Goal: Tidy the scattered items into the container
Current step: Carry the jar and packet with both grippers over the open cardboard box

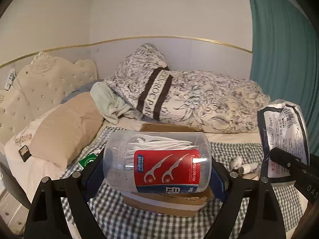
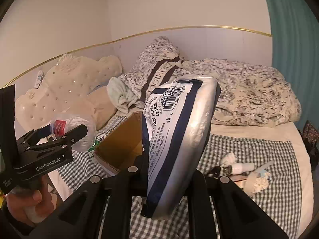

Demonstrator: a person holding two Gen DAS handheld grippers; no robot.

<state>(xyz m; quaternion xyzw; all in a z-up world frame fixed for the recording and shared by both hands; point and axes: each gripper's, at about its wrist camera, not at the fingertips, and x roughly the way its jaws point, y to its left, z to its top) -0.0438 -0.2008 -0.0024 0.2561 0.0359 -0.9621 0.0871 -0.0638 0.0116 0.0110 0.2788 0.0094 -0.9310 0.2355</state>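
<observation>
Clear floss-pick jar lying sideways above open cardboard box, tissue pack held upright beside it

Bedding and room fixtures:
- Tufted cream headboard at the bed's left end.
- Beige pillow below it, near the left edge.
- Pale green cloth, crumpled, against the floral duvet heaped along the far side.
- Checked blanket spread over the mattress.
- Teal curtain at right.
</observation>
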